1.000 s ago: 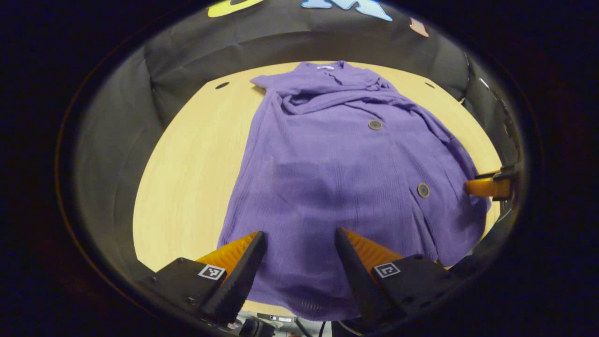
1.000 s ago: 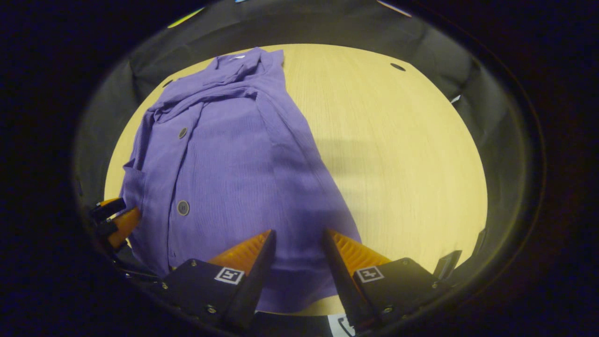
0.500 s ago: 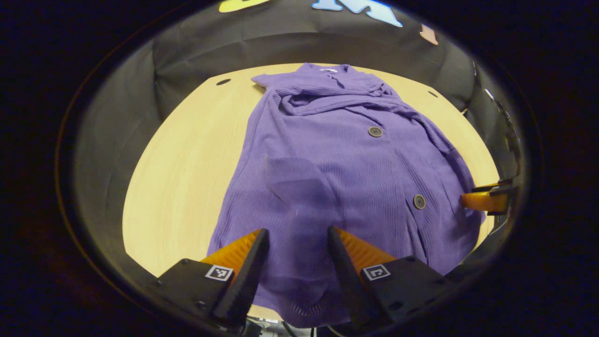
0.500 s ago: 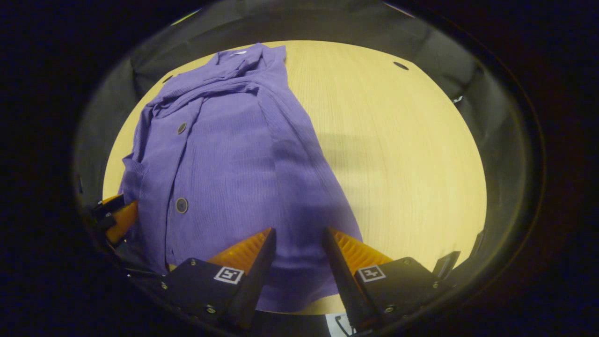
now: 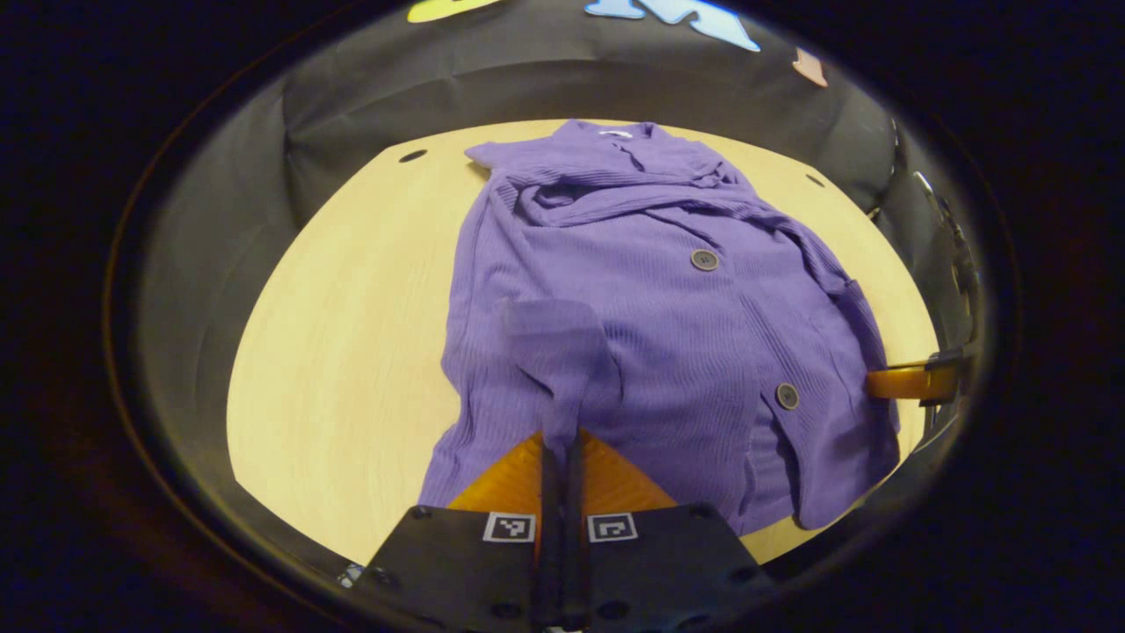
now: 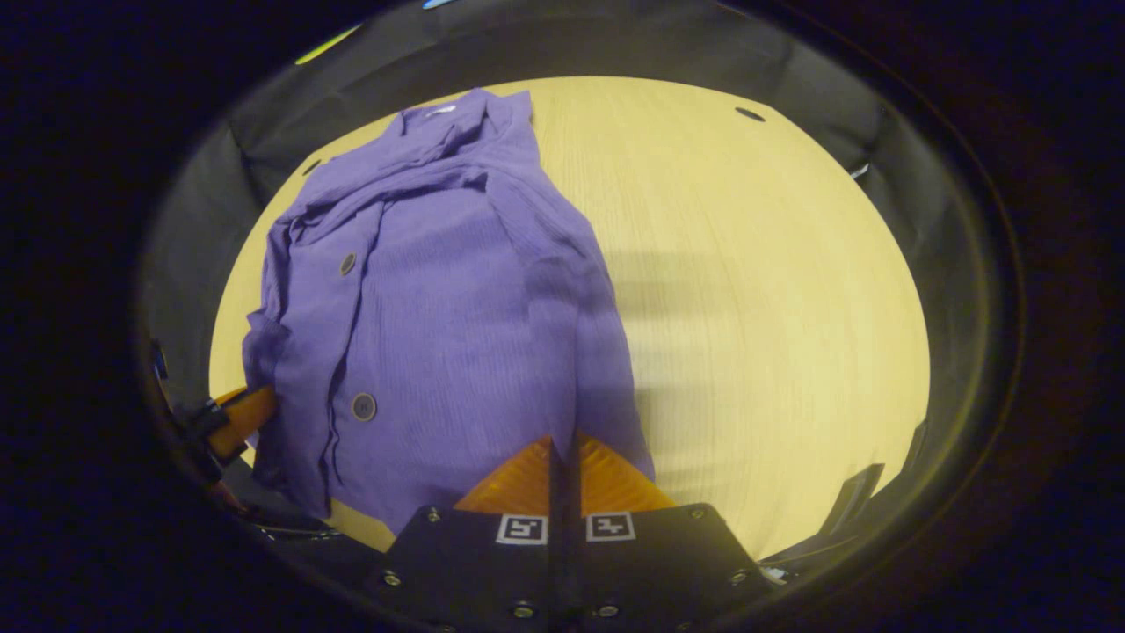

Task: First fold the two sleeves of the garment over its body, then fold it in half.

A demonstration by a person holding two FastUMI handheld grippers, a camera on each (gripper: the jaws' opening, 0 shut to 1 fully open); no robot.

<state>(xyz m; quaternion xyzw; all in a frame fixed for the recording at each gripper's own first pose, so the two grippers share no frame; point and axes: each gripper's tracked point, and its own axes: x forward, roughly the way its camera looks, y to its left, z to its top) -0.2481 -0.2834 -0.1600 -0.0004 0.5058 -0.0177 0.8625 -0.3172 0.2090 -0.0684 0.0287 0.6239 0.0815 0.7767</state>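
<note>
In the left gripper view, the left gripper sits at the bottom middle of the frame. Its jaws are pressed tight together on the near edge of the cardigan. A small flap of the purple cloth stands up just above the tips. The cloth is pulled into a little peak there.

The cardigan lies on the surface, which is light wood. It fills the middle of the frame and reaches to the upper middle. One button is at the lower right of the cloth. Another button is higher up, near the middle. A sleeve lies folded across the top part of the cardigan, in a bunched band. The collar is at the far end, in the upper middle of the frame. The right gripper is at the right edge, touching the side of the cardigan.

In the right gripper view, the right gripper is at the bottom middle. Its jaws are also clamped tight, with the near edge of the cardigan between them. The cardigan spreads up and to the left from there. The collar is at the upper left. The bare surface takes the right half. The left gripper is at the lower left, right at the cloth's edge.
</note>
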